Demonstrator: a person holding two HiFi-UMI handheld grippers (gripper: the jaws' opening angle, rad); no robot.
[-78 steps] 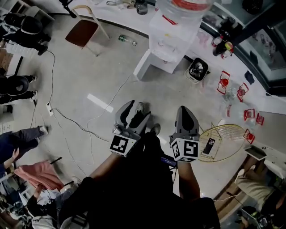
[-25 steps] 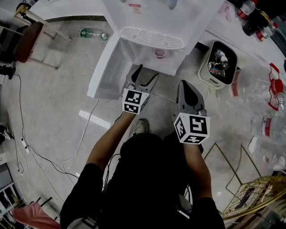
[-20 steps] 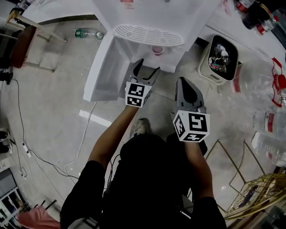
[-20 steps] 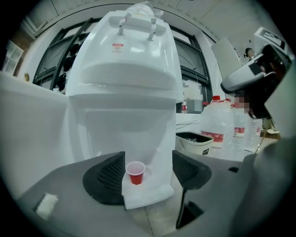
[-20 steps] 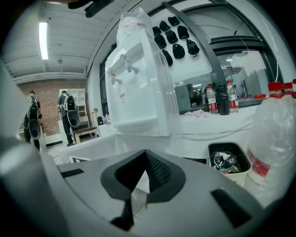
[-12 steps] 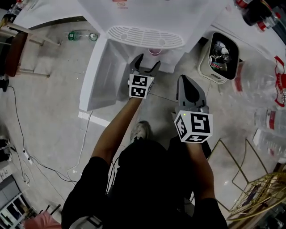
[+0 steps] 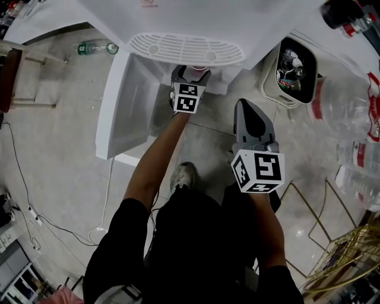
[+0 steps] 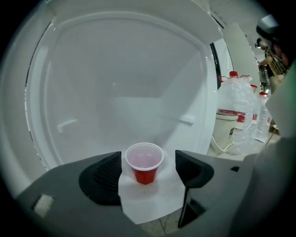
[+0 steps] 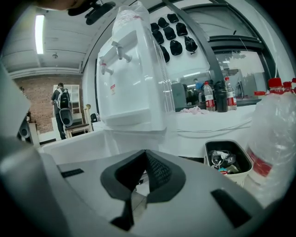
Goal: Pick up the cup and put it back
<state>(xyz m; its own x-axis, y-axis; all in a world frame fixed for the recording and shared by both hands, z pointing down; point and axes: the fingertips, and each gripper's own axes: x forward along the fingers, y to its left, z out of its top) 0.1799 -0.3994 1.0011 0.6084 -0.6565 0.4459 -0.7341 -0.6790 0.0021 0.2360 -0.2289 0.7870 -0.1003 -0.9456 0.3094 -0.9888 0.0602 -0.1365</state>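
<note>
A small red cup (image 8: 144, 163) with a pale inside stands upright on a white ledge (image 8: 150, 201) of the water dispenser (image 7: 196, 18), under its drip grille (image 7: 187, 48). My left gripper (image 8: 149, 160) reaches in around the cup. Its jaws are opening, with the cup between them and a gap on each side. In the head view only a pink sliver of the cup (image 7: 200, 69) shows past the left gripper (image 7: 190, 71). My right gripper (image 7: 252, 122) hangs back over the floor, its jaws together on nothing, as the right gripper view (image 9: 144, 155) confirms.
An open waste bin (image 7: 291, 68) stands right of the dispenser. Large water bottles (image 7: 350, 113) lie further right. A green bottle (image 7: 95, 47) lies on the floor at the left. A wire rack (image 7: 344, 261) is at the lower right. The person's shoe (image 7: 185, 175) is below.
The left gripper has stretched forward to the dispenser ledge and now stands around the cup. The view has closed in on the dispenser. The right gripper has stayed about where it was.
</note>
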